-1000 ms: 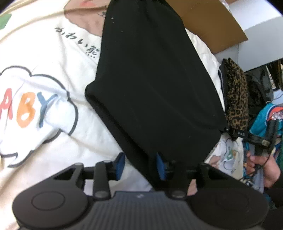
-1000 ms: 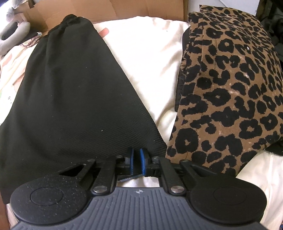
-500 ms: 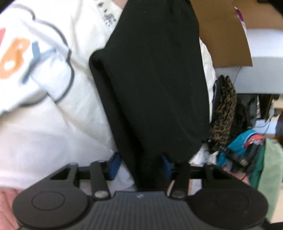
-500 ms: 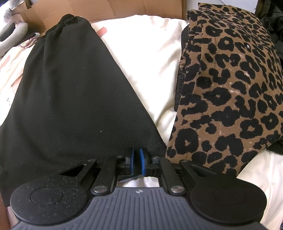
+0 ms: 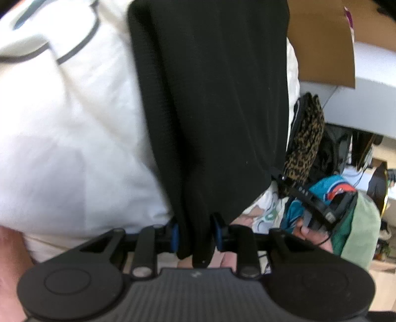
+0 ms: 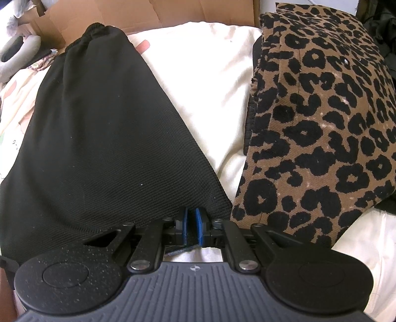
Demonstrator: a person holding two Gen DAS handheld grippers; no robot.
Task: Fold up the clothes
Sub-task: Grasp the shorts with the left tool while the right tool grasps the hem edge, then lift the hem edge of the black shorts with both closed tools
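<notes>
- A cream-white bedspread [image 6: 217,81] with cartoon print carries everything.
- A black garment [image 6: 99,138] lies on its left part.
- A folded leopard-print garment [image 6: 321,119] lies to the right, apart from it.
- Brown cardboard [image 6: 153,17] stands at the far edge.

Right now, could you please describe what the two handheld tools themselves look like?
Both match: the left tool and right tool have black linkage arms with silver pivot pins, blue pads on the fingers, a ribbed dark grey body and round black discs at each side. The right one is speckled with pale dust.
</notes>
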